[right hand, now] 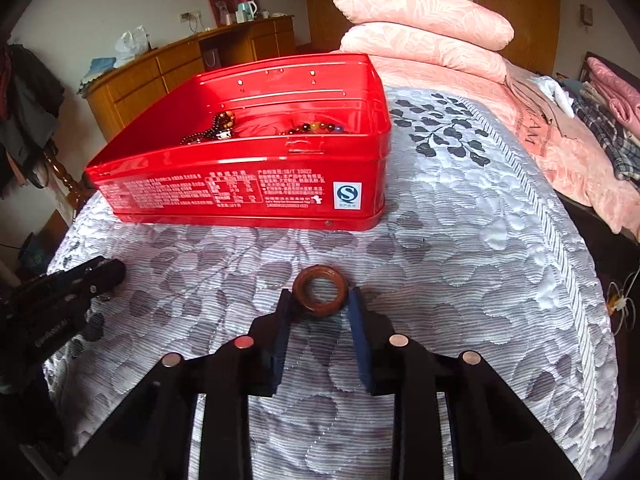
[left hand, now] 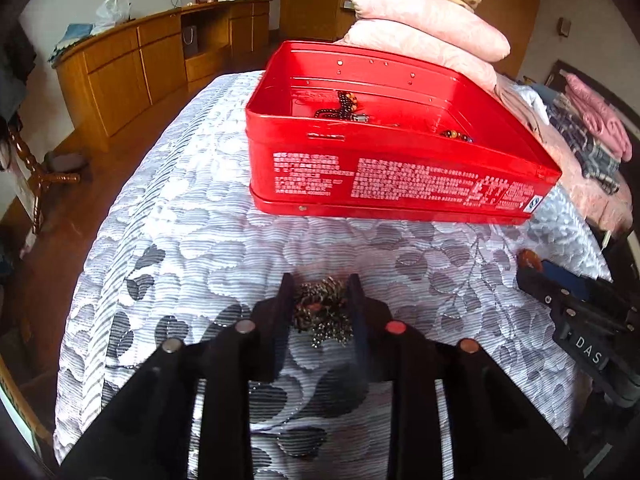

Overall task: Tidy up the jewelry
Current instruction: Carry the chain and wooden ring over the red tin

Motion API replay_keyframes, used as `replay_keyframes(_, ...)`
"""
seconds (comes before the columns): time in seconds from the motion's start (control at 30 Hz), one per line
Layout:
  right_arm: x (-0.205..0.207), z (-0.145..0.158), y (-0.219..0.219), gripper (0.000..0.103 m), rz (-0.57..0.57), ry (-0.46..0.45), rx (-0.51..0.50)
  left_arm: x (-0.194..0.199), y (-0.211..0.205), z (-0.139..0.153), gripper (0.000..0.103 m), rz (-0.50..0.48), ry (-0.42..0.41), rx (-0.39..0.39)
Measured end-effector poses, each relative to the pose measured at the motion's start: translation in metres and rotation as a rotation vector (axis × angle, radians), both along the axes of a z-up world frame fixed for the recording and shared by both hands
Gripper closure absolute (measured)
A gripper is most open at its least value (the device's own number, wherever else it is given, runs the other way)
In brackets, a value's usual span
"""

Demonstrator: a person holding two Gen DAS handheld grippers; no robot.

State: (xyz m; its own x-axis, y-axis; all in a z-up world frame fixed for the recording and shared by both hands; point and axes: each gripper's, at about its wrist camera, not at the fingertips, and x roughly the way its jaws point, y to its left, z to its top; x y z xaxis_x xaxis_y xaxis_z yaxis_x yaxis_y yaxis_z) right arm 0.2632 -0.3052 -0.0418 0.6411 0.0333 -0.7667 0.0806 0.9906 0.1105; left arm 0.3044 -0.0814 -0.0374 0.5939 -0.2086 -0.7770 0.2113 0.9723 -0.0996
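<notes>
Right now my left gripper (left hand: 320, 300) is clamped on a tangle of small dark beaded jewelry (left hand: 322, 312), its two black fingers pressing the bundle from either side just above the grey leaf-patterned bedspread (left hand: 192, 248). My right gripper (right hand: 320, 306) has its blue-padded fingers on either side of a brown wooden ring (right hand: 320, 290) that lies flat on the bedspread; the ring sits at the fingertips, and I cannot tell whether the pads press it or merely flank it.

Ahead, at twelve o'clock from the left gripper and about eleven o'clock from the right, the open red tin (left hand: 400, 176) stands on the bed. Inside it lie a dark beaded strand (right hand: 212, 130) toward the left and a string of coloured beads (right hand: 316, 127) toward the right. At about two o'clock beyond the tin, pink pillows (right hand: 424, 28) are stacked on a pink quilt (right hand: 560, 160).
</notes>
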Motion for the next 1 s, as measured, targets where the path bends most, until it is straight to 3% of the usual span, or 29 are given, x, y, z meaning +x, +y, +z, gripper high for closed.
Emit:
replay_keyframes(0.37,-0.022,0.015,-0.009,0.074,-0.007,-0.058,0.015,-0.022,0.032,0.020,0.080,0.032,-0.071,-0.075)
replay_keyframes(0.6,-0.031,0.050,-0.018,0.074,-0.019,-0.149,0.023,-0.036,0.054,0.061,0.080,0.051,-0.179,-0.102)
replay_keyframes(1.0,-0.006,0.098,-0.025,0.074,-0.027,-0.254,0.014,-0.018,0.014,0.102,0.080,0.000,-0.278,-0.075)
